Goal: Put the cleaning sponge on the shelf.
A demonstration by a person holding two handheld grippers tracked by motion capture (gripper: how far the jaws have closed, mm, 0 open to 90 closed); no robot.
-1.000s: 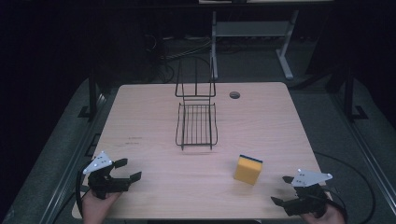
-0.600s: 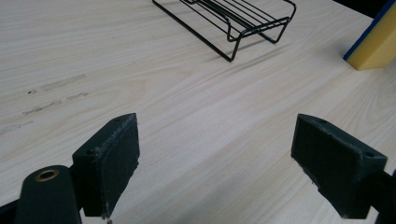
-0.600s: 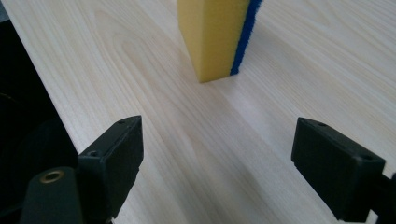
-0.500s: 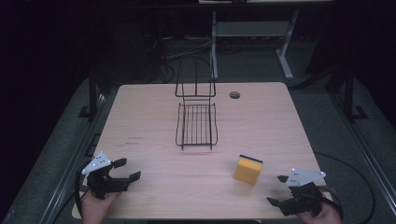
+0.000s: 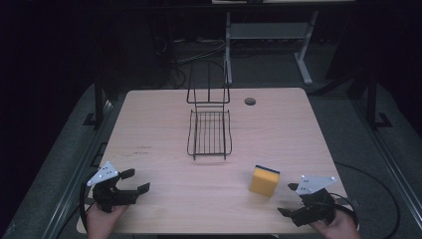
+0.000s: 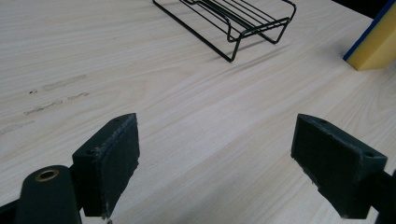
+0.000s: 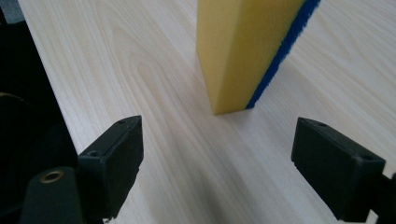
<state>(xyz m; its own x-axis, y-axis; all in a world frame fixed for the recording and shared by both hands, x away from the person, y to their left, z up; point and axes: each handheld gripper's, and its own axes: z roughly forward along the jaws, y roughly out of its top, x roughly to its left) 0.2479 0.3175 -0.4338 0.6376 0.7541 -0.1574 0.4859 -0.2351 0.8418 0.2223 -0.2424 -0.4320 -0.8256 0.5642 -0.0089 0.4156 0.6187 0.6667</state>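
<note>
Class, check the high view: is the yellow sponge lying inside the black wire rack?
No, the sponge stands on the table, apart from the rack.

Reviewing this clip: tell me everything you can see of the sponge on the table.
The sponge is a yellow foam block with a thin blue layer along one face. It stands on an edge on the light wooden table, toward the near right side, ahead of the right tongs, whose jaws are open and apart from it. Nothing touches it but the tabletop. It looks dry and uncompressed, with clean, square corners. The black wire rack sits apart, farther back near the middle.
</note>
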